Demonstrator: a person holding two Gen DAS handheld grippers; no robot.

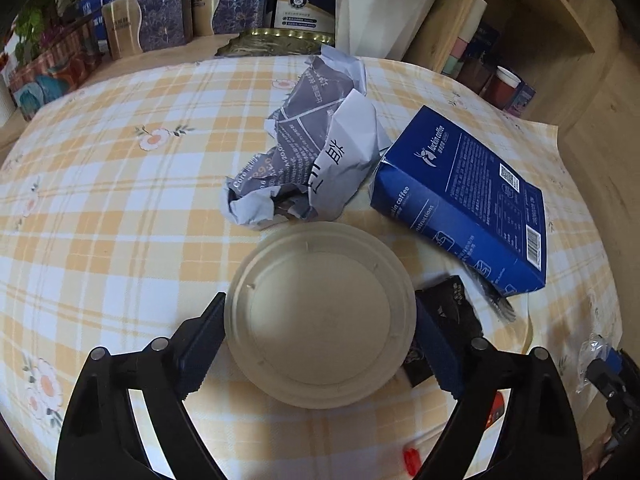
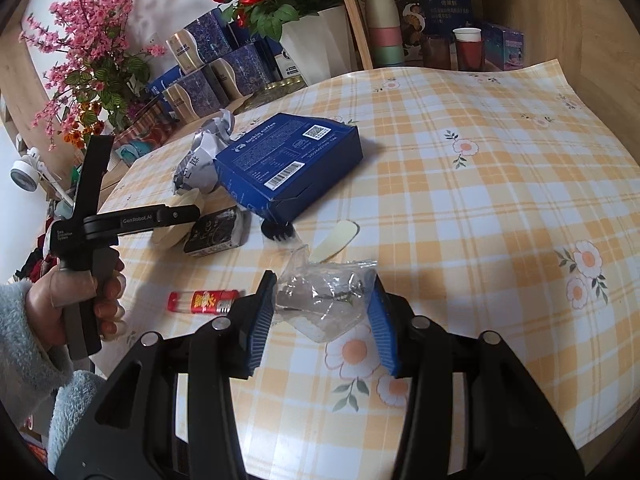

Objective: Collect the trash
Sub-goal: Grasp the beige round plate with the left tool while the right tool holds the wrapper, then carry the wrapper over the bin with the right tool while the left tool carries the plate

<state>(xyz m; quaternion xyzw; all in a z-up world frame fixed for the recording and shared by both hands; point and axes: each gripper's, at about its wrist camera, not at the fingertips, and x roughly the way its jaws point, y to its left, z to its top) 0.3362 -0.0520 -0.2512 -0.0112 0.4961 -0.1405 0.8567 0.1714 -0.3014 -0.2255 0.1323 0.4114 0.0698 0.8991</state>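
Note:
My left gripper (image 1: 320, 334) is shut on a beige paper bowl (image 1: 320, 316), bottom side toward the camera, its pads on both sides of the rim. The bowl (image 2: 172, 226) also shows in the right wrist view. My right gripper (image 2: 322, 320) is shut on a crumpled clear plastic wrapper (image 2: 324, 300). On the checked tablecloth (image 1: 100, 200) lie crumpled grey paper (image 1: 316, 152), a blue coffee box (image 1: 468, 196), a black packet (image 1: 448, 320), a red lighter (image 2: 206, 302), a black fork (image 2: 278, 232) under the box, and a beige spoon (image 2: 336, 240).
Gift boxes (image 1: 160, 20), a white plant pot (image 1: 380, 16) and a gold tin (image 1: 276, 40) stand along the table's back edge. A wooden shelf (image 2: 440, 20) with stacked cups stands at the back right. Pink flowers (image 2: 88, 48) stand far left.

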